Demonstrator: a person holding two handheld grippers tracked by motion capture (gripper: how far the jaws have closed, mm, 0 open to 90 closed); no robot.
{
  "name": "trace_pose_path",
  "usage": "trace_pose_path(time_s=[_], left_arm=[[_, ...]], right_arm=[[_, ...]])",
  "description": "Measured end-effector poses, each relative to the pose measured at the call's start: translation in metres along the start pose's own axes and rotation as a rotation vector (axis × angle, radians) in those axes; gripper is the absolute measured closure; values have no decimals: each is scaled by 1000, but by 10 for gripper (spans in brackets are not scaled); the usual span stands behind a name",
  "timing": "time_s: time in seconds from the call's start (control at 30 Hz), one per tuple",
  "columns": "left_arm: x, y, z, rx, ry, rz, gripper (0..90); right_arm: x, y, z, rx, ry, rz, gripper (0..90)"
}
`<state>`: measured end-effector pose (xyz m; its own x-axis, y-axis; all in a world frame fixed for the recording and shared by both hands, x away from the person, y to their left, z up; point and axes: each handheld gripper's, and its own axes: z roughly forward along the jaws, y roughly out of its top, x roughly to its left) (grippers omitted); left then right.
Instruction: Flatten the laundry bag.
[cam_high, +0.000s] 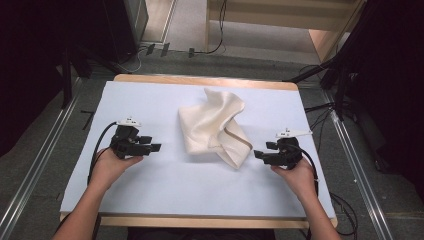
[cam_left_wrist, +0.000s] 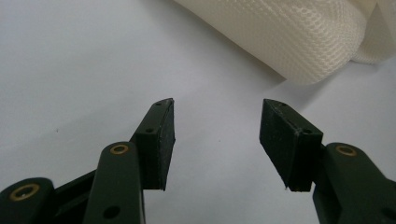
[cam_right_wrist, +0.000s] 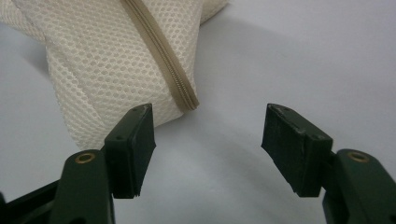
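Note:
A cream mesh bag (cam_high: 215, 127) lies crumpled in the middle of the white table top (cam_high: 165, 185). Its weave fills the upper right of the left gripper view (cam_left_wrist: 299, 37), and a tan zipper (cam_right_wrist: 163, 60) runs across the mesh bag (cam_right_wrist: 93, 70) in the right gripper view. My left gripper (cam_high: 156, 148) rests on the table left of the bag, open, nothing between its jaws (cam_left_wrist: 217, 135). On the bag's right side my right gripper (cam_high: 257, 155) sits close to a lower corner, also open and empty (cam_right_wrist: 210, 140). Neither touches the fabric.
The table has a wooden edge (cam_high: 200, 222) at front and back. Dark stands and cables (cam_high: 330, 75) crowd the floor beyond the right and left sides. A metal rail (cam_high: 30, 185) runs along the floor on the left.

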<state>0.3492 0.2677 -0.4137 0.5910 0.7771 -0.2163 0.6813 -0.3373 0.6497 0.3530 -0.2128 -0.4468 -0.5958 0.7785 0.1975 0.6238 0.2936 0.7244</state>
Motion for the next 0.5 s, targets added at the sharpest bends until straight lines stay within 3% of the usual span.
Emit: trace_pose_path(time_s=[0.17, 0.33, 0.5], left_arm=[[3, 0, -1, -7, -41, -33, 447], [-1, 2, -1, 10, -34, -23, 446], [-4, 3, 1, 14, -40, -8, 444]], right_arm=[[2, 1, 2, 12, 1, 23, 411], [-2, -2, 4, 29, 5, 48, 461], [-1, -2, 2, 21, -14, 37, 467]])
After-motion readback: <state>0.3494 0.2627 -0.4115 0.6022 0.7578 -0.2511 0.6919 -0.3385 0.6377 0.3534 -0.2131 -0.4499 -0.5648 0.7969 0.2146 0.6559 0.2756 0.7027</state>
